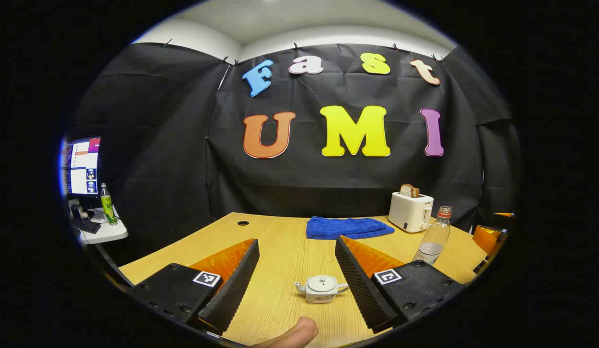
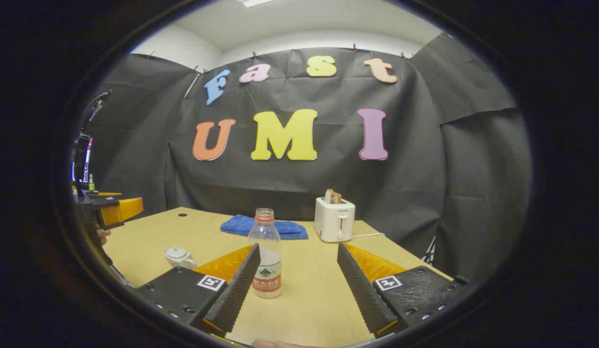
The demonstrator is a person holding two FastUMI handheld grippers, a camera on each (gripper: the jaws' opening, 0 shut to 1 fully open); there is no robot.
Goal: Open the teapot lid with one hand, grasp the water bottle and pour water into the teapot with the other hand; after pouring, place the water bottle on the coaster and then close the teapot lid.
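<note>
A small white teapot (image 1: 321,288) with its lid on stands on the wooden table (image 1: 280,232), between and just short of the fingers of my left gripper (image 1: 297,240), which is open and holds nothing. A clear water bottle (image 1: 434,239) with a red neck ring stands upright to the right of it. In the right gripper view the bottle (image 2: 265,256) stands just inside the left finger of my open right gripper (image 2: 297,247), untouched. The teapot (image 2: 179,256) sits farther left, and the left gripper (image 2: 111,210) shows at the left edge.
A white toaster (image 1: 410,211) with a bread slice and a folded blue cloth (image 1: 348,227) sit at the back of the table, near the black wall. A monitor (image 1: 82,166) and a green bottle (image 1: 106,203) stand on a side table at far left. A thumb (image 1: 294,333) shows at the bottom.
</note>
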